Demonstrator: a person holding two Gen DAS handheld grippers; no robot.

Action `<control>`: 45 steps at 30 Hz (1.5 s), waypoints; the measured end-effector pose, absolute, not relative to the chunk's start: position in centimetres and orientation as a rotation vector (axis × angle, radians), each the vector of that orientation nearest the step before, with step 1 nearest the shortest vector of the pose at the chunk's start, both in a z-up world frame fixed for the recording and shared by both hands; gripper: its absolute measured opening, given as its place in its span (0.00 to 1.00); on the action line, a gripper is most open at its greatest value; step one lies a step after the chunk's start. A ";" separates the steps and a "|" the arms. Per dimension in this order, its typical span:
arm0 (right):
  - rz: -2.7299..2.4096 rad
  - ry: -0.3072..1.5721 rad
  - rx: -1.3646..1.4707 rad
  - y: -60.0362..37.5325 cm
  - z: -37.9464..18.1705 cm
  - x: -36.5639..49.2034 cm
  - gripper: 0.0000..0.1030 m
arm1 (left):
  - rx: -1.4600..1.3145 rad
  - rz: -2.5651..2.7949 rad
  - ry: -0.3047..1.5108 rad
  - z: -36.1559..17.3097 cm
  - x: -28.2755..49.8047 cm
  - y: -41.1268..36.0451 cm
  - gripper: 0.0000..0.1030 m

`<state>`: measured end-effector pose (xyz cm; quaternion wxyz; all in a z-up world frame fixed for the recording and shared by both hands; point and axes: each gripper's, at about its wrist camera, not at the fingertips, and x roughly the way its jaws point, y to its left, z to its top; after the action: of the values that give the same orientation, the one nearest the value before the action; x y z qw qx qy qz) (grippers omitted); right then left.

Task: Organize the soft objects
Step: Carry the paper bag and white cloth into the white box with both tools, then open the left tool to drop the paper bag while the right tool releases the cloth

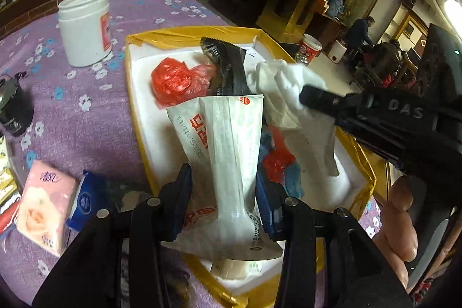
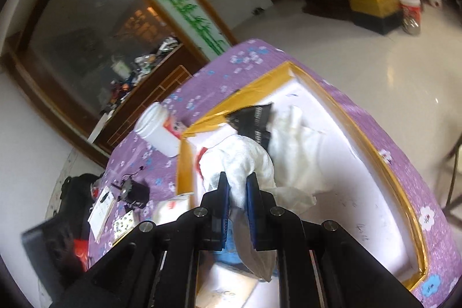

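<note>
**Both hand-held grippers clamped and pointing downward**

The left hand-held gripper (image 1: 223, 192) is tilting steeply down, its jaws part-way apart and pressing on a white packet (image 1: 231, 152). The right hand-held gripper (image 2: 237, 194) is angling down too, jaws nearly together, pinching a white cloth (image 2: 245, 160). In the left wrist view, it is reaching in from three o'clock, a person's fingers (image 1: 401, 221) curling at four o'clock.
</note>
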<state>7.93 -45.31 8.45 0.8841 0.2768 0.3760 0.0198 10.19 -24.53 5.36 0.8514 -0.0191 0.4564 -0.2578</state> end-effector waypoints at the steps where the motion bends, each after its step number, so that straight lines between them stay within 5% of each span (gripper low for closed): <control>1: 0.019 0.797 0.579 -45.5 8.2 8.1 0.12 | -0.036 -0.543 0.954 5.4 10.0 -24.6 0.39; 25: -0.249 0.902 0.583 -48.2 5.6 8.1 0.12 | 0.012 -0.683 0.976 4.5 8.2 -27.3 0.39; 36: -0.243 0.829 0.578 -47.9 6.8 7.3 0.23 | 0.024 -0.677 0.939 4.6 7.7 -27.2 0.42; 41: -0.241 0.791 0.577 -47.8 7.5 6.9 0.25 | -0.008 -0.672 0.863 5.9 7.0 -26.2 0.62; 45: -0.237 0.760 0.578 -47.8 7.9 6.5 0.35 | -0.009 -0.668 0.836 6.3 6.7 -26.0 0.64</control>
<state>6.48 -47.80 7.95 0.8814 0.2776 0.3650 -0.1136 6.74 -25.96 6.33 0.8604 -0.0042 0.3981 -0.3182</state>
